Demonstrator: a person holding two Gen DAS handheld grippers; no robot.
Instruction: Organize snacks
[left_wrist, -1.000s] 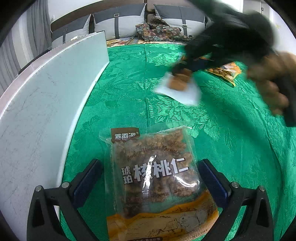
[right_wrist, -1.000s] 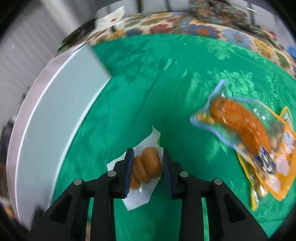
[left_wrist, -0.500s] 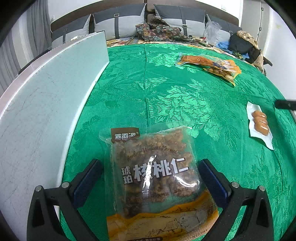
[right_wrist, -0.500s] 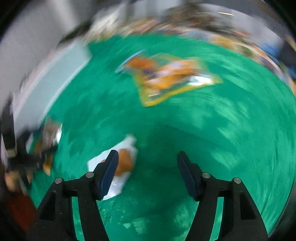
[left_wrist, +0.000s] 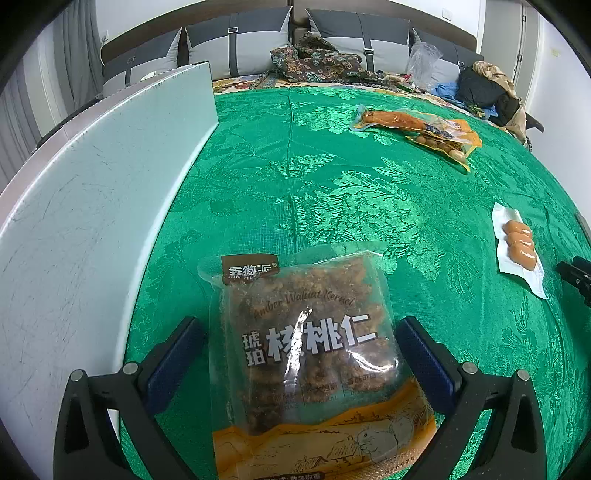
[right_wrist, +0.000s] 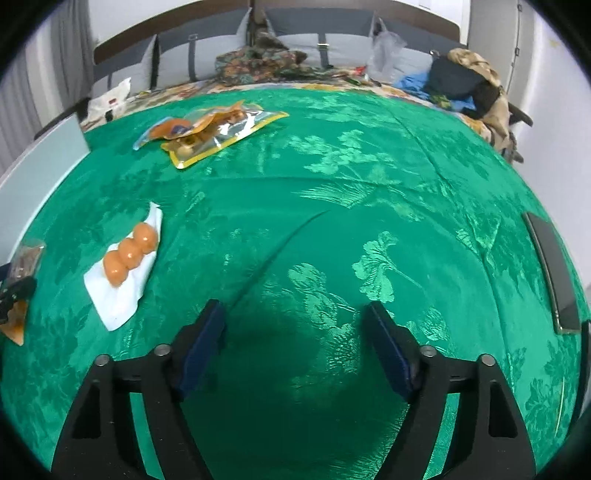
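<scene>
Opening wider over bare green cloth (right_wrist: 369, 184), the right hand-held gripper (right_wrist: 295, 354) is holding nothing. The left hand-held gripper (left_wrist: 299, 365) is sitting wide around the walnut bag (left_wrist: 310, 354), not squeezing; grabbing that slippery bag could let it slide. The little sausage pack (right_wrist: 127, 254), white with three orange lumps, is lying near the left.

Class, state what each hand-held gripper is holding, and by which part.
Neither holds anything. Walnut kernel bag lies between the left hand-held gripper's open jaws, untouched; right hand-held gripper is opening, empty.
</scene>
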